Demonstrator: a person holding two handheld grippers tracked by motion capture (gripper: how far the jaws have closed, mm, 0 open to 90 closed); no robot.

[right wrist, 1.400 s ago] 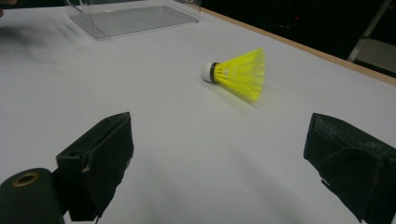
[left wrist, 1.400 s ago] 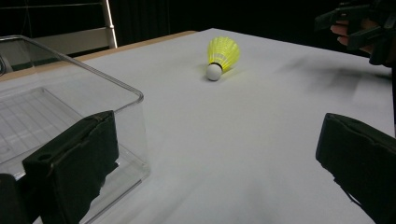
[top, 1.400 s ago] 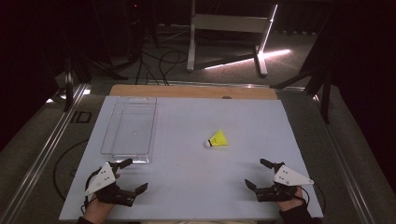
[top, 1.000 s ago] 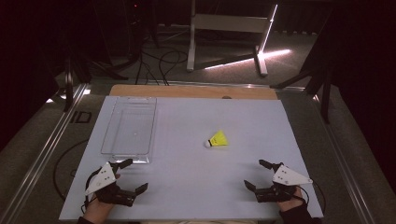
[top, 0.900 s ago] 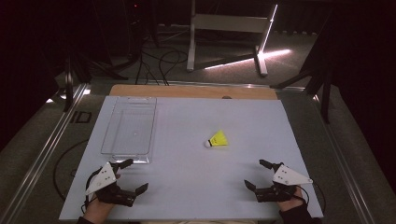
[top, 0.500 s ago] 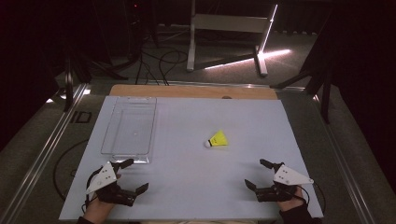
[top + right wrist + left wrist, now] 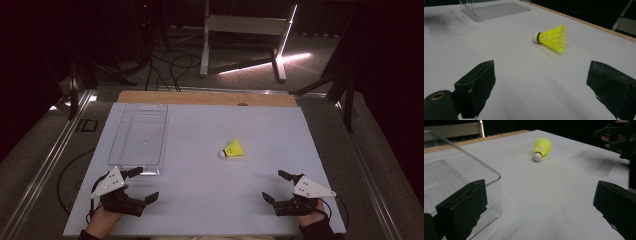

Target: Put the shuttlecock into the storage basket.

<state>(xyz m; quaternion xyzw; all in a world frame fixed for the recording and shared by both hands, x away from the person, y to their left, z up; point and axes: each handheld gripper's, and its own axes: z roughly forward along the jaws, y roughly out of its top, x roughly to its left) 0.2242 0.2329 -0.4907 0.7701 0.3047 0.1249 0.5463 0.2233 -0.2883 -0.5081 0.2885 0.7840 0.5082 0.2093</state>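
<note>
Yellow feathered shuttlecock with a white cork tip (image 7: 232, 149) lying on its side on the white table (image 7: 200, 200), both grippers well short of it.

The clear plastic rectangular tray (image 7: 139, 137) sits left of the shuttlecock; the left gripper view cuts it off. Left gripper (image 7: 146, 185) and right gripper (image 7: 274, 186) hold their fingers spread wide, empty; the high view leaves the shuttlecock's mesh skirt too small to make out, the right gripper view shows it.

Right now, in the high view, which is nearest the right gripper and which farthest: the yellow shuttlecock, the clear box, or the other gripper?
From the right gripper:
1. The yellow shuttlecock, ahead and slightly left, mid-table.
2. The left gripper, across the near edge.
3. The clear box, at the far left; its far end lies farthest, though its near corner sits beside the left gripper.
</note>
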